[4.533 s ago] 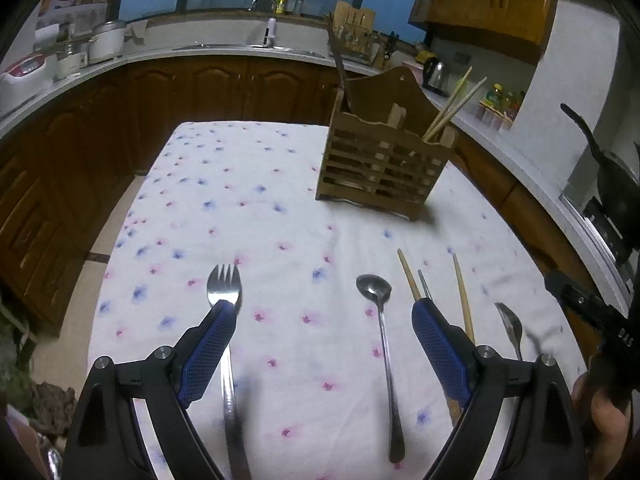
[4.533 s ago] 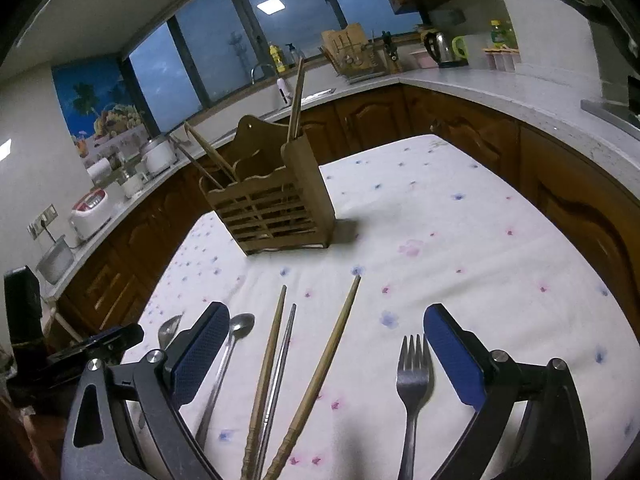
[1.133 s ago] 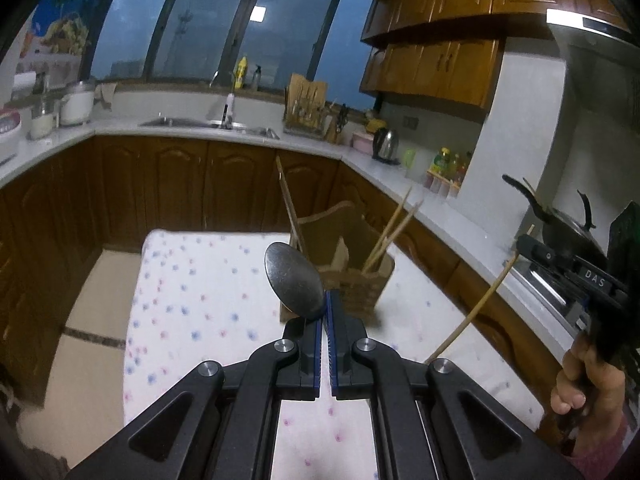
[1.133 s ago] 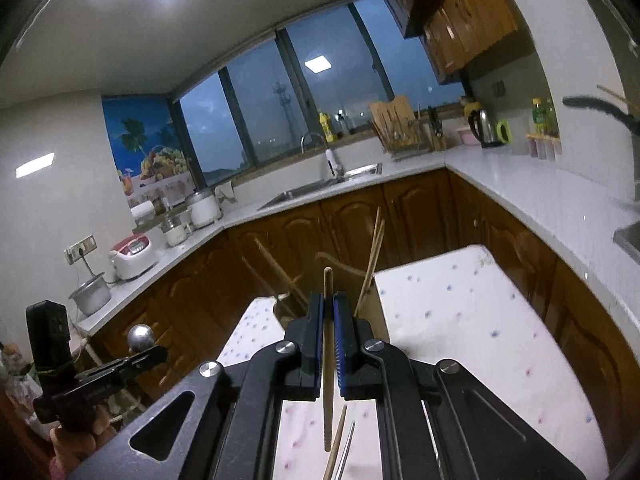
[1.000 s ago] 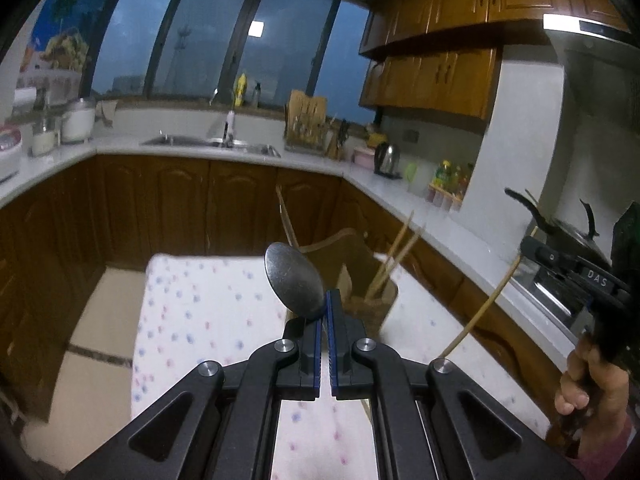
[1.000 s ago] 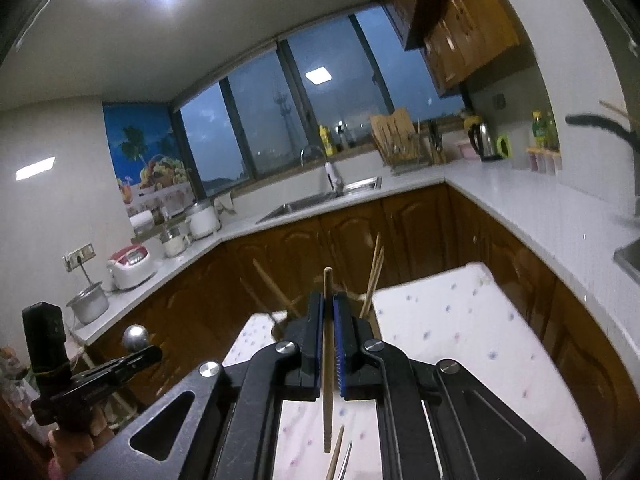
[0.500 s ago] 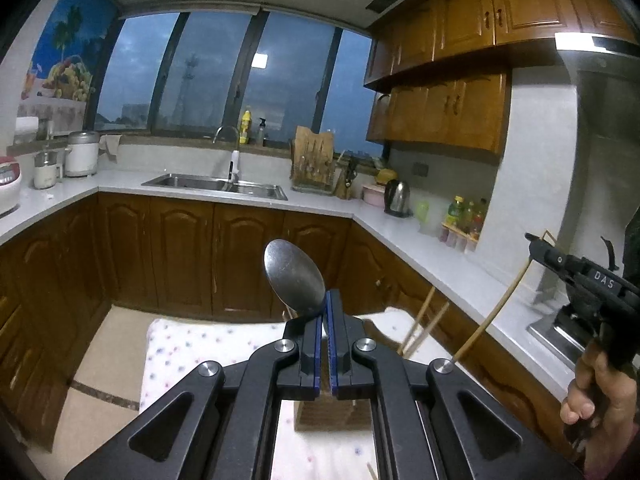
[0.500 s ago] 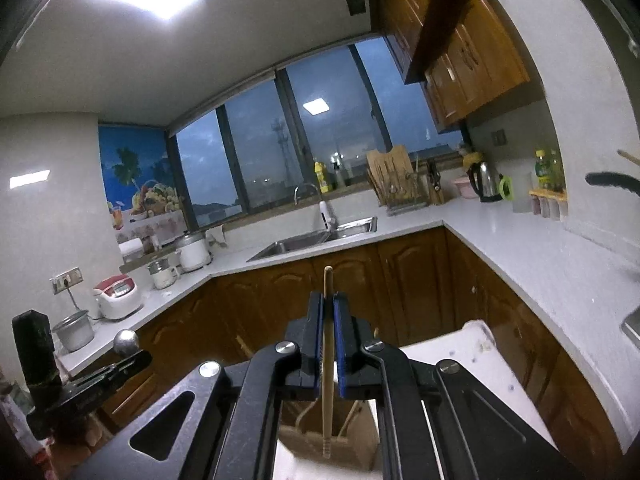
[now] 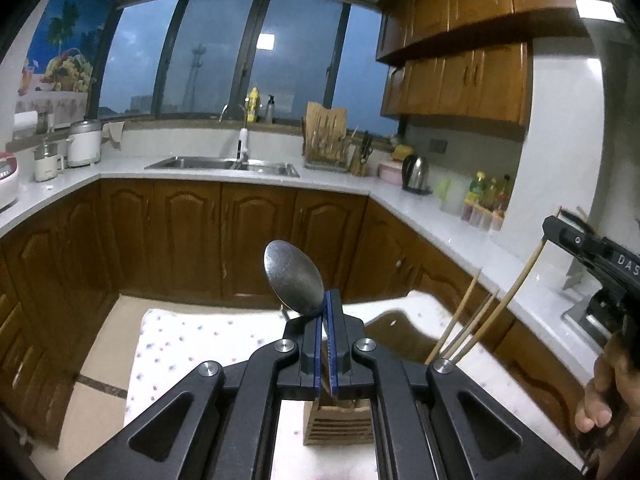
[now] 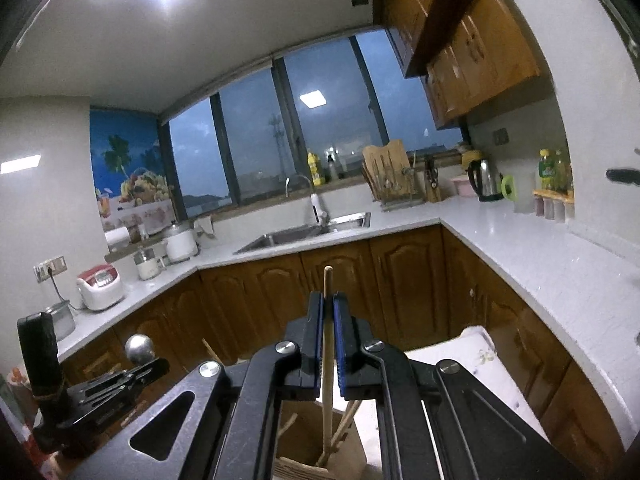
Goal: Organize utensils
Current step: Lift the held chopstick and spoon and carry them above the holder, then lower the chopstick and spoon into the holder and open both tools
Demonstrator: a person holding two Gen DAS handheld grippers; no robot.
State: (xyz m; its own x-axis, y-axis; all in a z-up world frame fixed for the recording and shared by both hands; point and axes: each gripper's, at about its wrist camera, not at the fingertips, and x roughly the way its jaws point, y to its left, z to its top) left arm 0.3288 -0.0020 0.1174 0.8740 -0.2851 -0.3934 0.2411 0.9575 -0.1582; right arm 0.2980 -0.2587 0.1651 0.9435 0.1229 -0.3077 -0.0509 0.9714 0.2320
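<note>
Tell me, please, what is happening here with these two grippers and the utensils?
A person is sorting utensils into a wooden utensil holder on a table with a floral cloth. The left gripper is shut on a metal spoon, bowl upward, above the holder. The right gripper is shut on a wooden chopstick, whose lower end reaches down into the holder, where other chopsticks already stand. Neither utensil is released yet.

I count one spoon, one wooden holder, three chopsticks: two standing in it, one held, and two hand-held grippers.
</note>
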